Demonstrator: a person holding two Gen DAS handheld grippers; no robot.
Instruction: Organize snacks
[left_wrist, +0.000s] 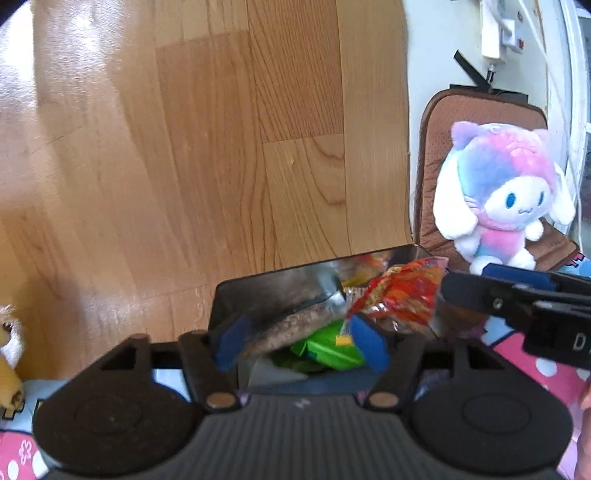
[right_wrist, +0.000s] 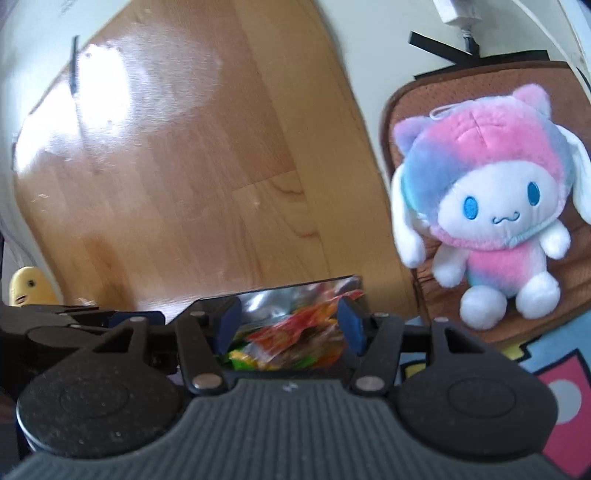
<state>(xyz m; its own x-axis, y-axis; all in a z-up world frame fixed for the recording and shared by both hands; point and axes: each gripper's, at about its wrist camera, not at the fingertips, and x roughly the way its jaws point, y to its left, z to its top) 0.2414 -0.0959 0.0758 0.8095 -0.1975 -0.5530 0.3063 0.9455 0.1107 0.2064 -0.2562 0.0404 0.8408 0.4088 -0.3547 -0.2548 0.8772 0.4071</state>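
Snack packets (left_wrist: 397, 295), red, orange and green, lie heaped in a dark shiny-walled box (left_wrist: 258, 291) on the near edge of a patterned mat, wooden floor beyond. Left gripper (left_wrist: 301, 341) hangs over the box, jaws apart, gripping nothing. Right gripper (right_wrist: 290, 325) hangs likewise, open and empty. Pastel plush toy (right_wrist: 491, 206) sits on a brown cushion (right_wrist: 413, 110), far right.

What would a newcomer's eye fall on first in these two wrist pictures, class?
Probably the pastel pink-and-blue plush toy, sitting upright on a brown seat cushion at the right. Next, the dark box of bright snack packets, low in the middle ahead of both open grippers, with pale wood floor behind.
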